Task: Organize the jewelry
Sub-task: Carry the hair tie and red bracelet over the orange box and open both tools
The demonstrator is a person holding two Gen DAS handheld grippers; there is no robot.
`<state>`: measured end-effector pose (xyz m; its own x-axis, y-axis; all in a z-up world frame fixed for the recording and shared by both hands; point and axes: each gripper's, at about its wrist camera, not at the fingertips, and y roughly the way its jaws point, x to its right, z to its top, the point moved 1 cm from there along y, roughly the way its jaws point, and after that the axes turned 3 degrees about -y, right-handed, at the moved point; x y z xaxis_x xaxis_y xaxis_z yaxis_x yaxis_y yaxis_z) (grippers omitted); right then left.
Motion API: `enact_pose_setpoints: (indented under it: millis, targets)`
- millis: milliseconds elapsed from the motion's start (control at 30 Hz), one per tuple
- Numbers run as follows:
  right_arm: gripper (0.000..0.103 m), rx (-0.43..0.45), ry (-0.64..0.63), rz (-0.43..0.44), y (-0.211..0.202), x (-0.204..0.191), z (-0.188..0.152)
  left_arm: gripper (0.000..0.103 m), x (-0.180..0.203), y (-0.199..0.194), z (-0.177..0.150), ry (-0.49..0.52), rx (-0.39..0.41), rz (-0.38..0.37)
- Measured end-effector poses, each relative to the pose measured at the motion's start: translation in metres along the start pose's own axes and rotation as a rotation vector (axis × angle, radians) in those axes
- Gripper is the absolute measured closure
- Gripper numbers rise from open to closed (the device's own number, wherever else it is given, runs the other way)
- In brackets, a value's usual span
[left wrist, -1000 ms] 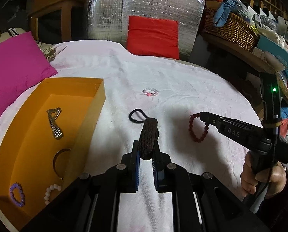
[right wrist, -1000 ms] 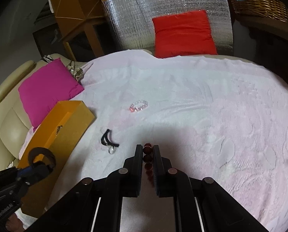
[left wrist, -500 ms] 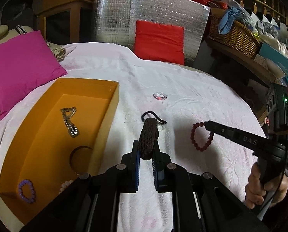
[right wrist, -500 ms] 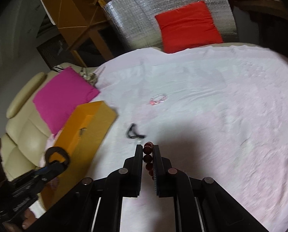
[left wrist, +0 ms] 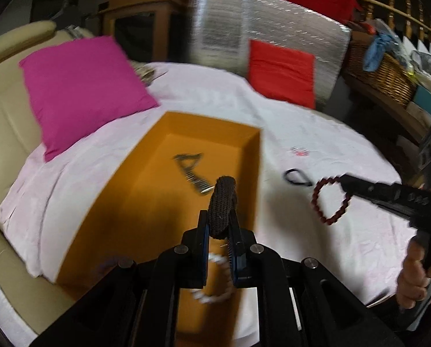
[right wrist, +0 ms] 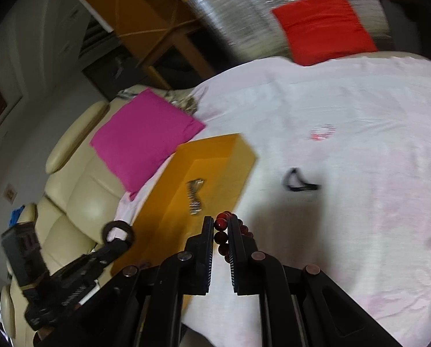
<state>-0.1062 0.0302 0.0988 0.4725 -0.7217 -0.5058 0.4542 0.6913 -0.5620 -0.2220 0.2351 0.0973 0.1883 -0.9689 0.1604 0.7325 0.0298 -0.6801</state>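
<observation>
The left gripper is clamped on a brown woven bracelet, held over the orange box. Right of the box, the right gripper pinches a red bead bracelet. Beyond lies a black loop, then a pink bracelet, both on the cloth right of the box.

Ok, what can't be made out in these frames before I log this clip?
- Near end of the orange box, left wrist view: hidden by the gripper body; the white bead bracelet shows only partly.
- Small pink bracelet on the cloth: motion-blurred in both views.
- Red bead bracelet, right wrist view: mostly hidden behind the fingers.
</observation>
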Motion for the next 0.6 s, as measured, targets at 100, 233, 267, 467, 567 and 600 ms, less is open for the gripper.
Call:
enact_pose_setpoints:
  millis: [100, 233, 267, 467, 567, 600]
  targets:
    - [0.092, -0.013, -0.032, 0.041, 0.012, -0.025, 0.003, 0.091, -0.02, 0.003, -0.002, -0.021, -0.019, 0.034]
    - [0.092, -0.039, -0.056, 0.096, 0.033, -0.053, 0.009, 0.091, -0.04, 0.013, -0.001, -0.033, -0.054, 0.07]
    - [0.092, -0.045, -0.057, 0.106, 0.038, -0.057, 0.009, 0.091, -0.042, 0.015, -0.001, -0.034, -0.061, 0.075]
    - [0.092, -0.118, -0.078, 0.136, 0.078, -0.079, 0.002, 0.091, -0.053, 0.031, 0.0, -0.033, -0.091, 0.099]
    - [0.092, -0.169, -0.065, 0.15, 0.102, -0.083, -0.003, 0.091, -0.059, 0.036, 0.001, -0.044, -0.104, 0.112]
    - [0.092, -0.182, -0.065, 0.153, 0.108, -0.085, -0.003, 0.091, -0.062, 0.038, 0.001, -0.047, -0.11, 0.119]
